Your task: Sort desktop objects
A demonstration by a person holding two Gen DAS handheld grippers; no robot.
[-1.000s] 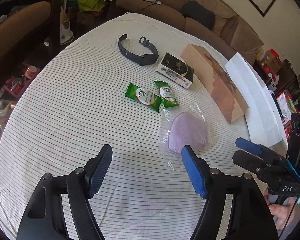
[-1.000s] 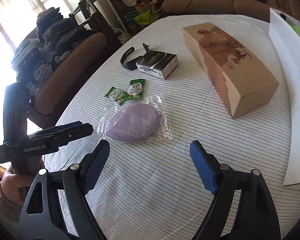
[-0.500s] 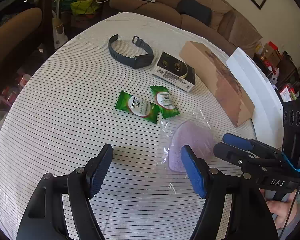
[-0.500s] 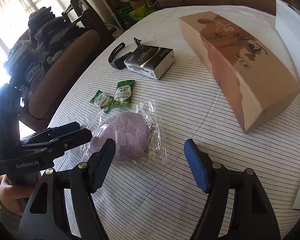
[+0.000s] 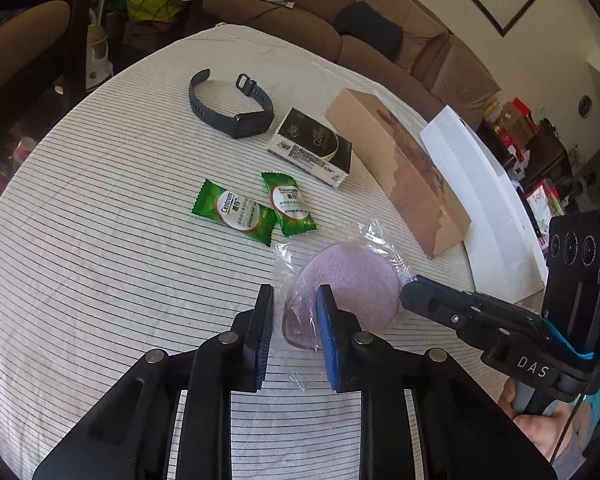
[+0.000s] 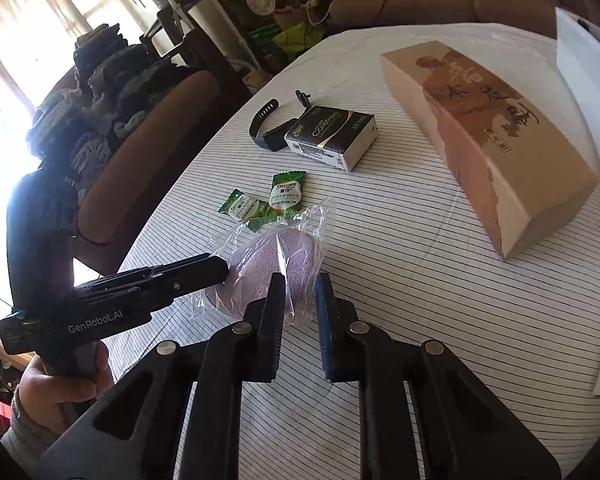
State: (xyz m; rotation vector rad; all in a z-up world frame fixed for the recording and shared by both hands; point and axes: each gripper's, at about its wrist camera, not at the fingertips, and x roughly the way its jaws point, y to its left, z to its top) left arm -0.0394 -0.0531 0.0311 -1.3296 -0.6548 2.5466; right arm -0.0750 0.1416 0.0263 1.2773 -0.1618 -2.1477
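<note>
Both grippers, left (image 5: pixel 294 312) and right (image 6: pixel 298 300), pinch the purple sponge (image 5: pixel 356 288) (in clear wrap)

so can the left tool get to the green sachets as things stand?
Probably not right away: the left tool is closed on the bagged purple sponge. The green sachets lie just beyond, unobstructed, so it would need to release first.

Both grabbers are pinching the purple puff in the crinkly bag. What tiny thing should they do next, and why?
Probably lift it a little, both together. The left gripper and the right gripper have each closed on an edge of the bagged purple puff, which sits on the striped tablecloth beside the green sachets. Lifting clears those before it goes anywhere.
</note>
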